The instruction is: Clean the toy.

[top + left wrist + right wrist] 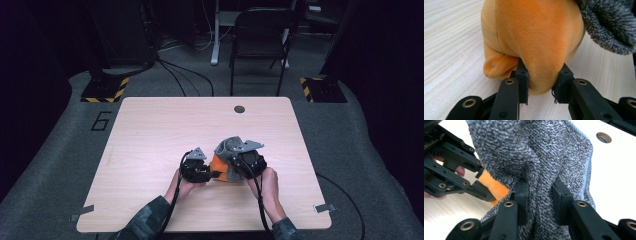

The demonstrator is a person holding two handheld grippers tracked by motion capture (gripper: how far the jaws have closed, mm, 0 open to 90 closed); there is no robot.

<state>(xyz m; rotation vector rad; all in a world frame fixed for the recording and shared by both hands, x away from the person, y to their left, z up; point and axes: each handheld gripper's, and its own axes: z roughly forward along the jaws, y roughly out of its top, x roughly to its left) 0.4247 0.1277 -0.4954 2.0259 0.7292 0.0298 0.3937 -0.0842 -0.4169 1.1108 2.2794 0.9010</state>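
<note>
Orange plush [218, 163] sits on the wooden surface [150, 130], toward its 6 o'clock edge and slightly right of centre. A grey cloth [229, 146] lies over the plush's far and right-hand side, touching it.

Left gripper [212, 174] comes at the plush from 9 o'clock. In the left gripper view its fingers [522, 75] are clenched on a bulge of the plush [534, 37]; the fabric is pinched and puckers between the two pads. A small rounded nub of the plush projects at 8 o'clock of the grip, resting on or just above the surface [451, 50]; contact cannot be told. The cloth [609, 25] hangs at the upper right, against the plush.

Right gripper [235, 165] sits at 3 o'clock of the plush. In the right gripper view its fingers [522, 192] are grasping a vertical fold of the cloth [536, 157], gathered and creased between the pads. A patch of plush [495, 186] shows beneath the cloth's left edge, with the left gripper [482, 185] on it.

A round hole [239, 109] lies in the surface near its 12 o'clock edge, well apart from the work.
</note>
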